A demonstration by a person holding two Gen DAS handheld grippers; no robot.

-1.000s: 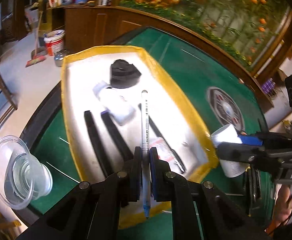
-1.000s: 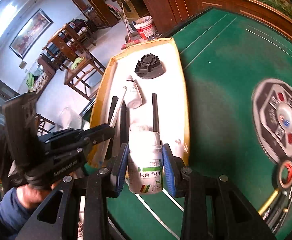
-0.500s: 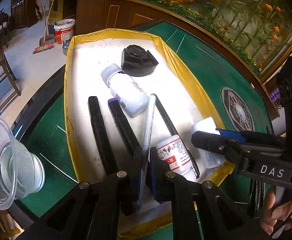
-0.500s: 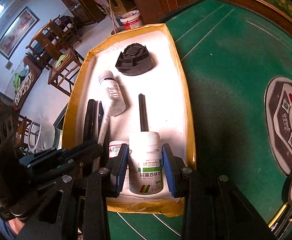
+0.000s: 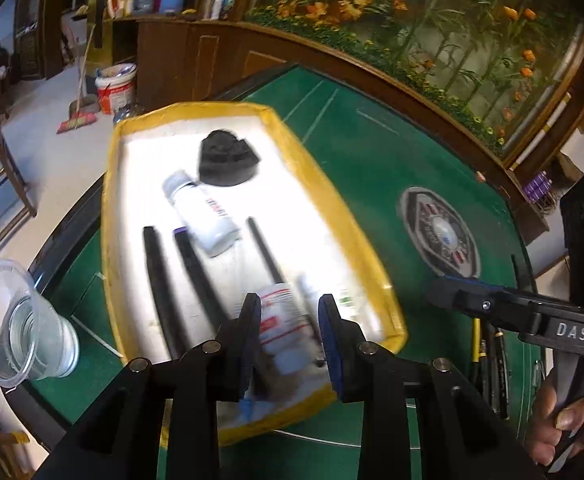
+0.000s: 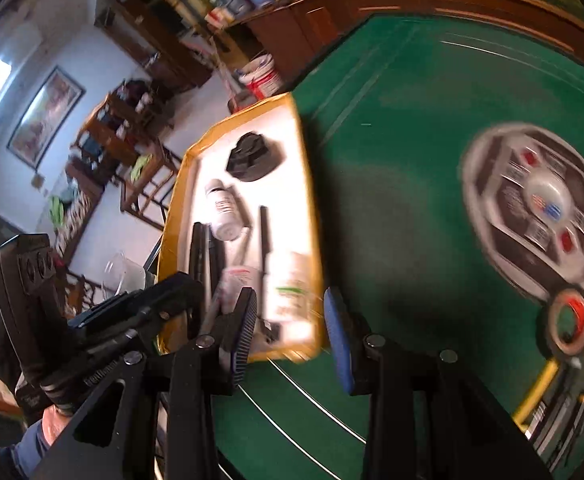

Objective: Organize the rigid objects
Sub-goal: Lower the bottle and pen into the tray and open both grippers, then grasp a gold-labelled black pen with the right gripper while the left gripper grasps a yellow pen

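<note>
text: "DAS" | on: right hand-held gripper (image 5: 448,294) body | bottle labels: blurred, unreadable

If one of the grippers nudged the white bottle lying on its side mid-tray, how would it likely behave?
The white bottle lies on its side in the yellow-rimmed tray, so its round body would probably roll rather than slide. It looks like rigid plastic, likely light and not fragile. Rolling toward the near end, it would probably soon meet the black markers beside it.
</note>
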